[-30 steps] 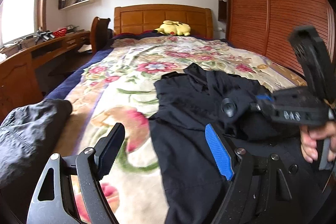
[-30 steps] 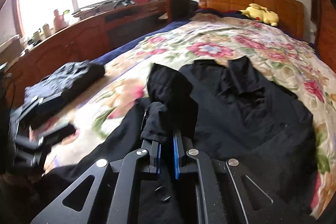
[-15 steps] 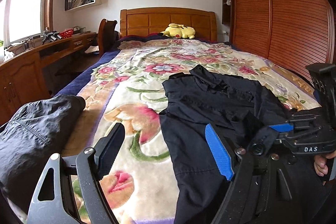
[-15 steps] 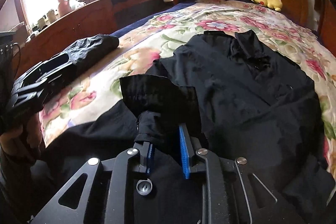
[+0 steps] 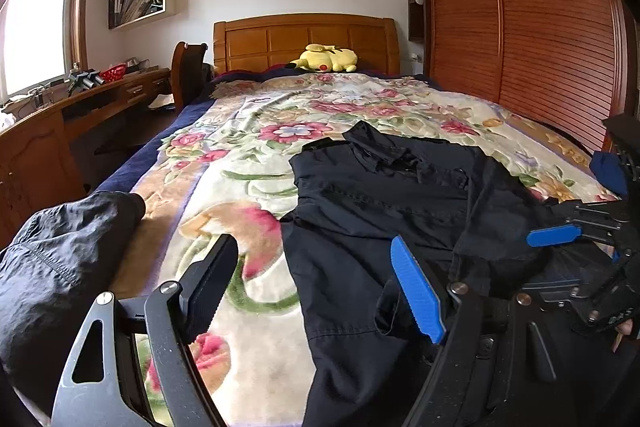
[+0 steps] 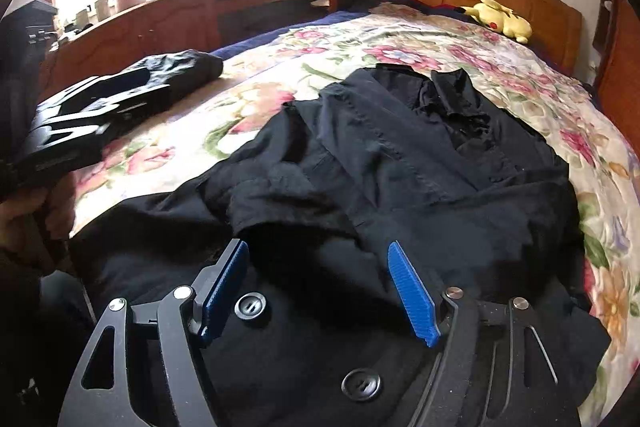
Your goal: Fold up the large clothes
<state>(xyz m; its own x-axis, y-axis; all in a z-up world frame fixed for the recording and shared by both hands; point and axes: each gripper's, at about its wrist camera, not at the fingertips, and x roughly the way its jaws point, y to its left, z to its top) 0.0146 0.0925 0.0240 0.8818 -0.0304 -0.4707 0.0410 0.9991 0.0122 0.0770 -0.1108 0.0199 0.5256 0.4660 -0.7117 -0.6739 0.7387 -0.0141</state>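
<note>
A black button-up shirt (image 5: 380,195) lies spread on the floral bedspread (image 5: 248,163), collar toward the headboard. One sleeve (image 6: 280,195) is folded across its front. My right gripper (image 6: 318,287) hovers low over the shirt's lower part; its jaws are opening, with only flat cloth and a button (image 6: 250,307) beneath them and nothing pinched. From the left wrist view the right gripper (image 5: 580,201) shows at the right edge. My left gripper (image 5: 312,287) is open above the shirt's left edge, holding nothing. It also shows as the left gripper (image 6: 92,107) beside a hand (image 6: 24,211).
A folded dark garment (image 5: 60,251) rests on the bed's left edge. A yellow plush toy (image 5: 326,59) lies by the wooden headboard (image 5: 304,39). A wooden desk (image 5: 48,131) and chair (image 5: 188,71) stand left of the bed; a slatted wardrobe (image 5: 520,27) stands right.
My right gripper was shut on the sleeve's cuff; its jaws have spread and let it go, and the sleeve now lies across the shirt. The left gripper stayed open.
</note>
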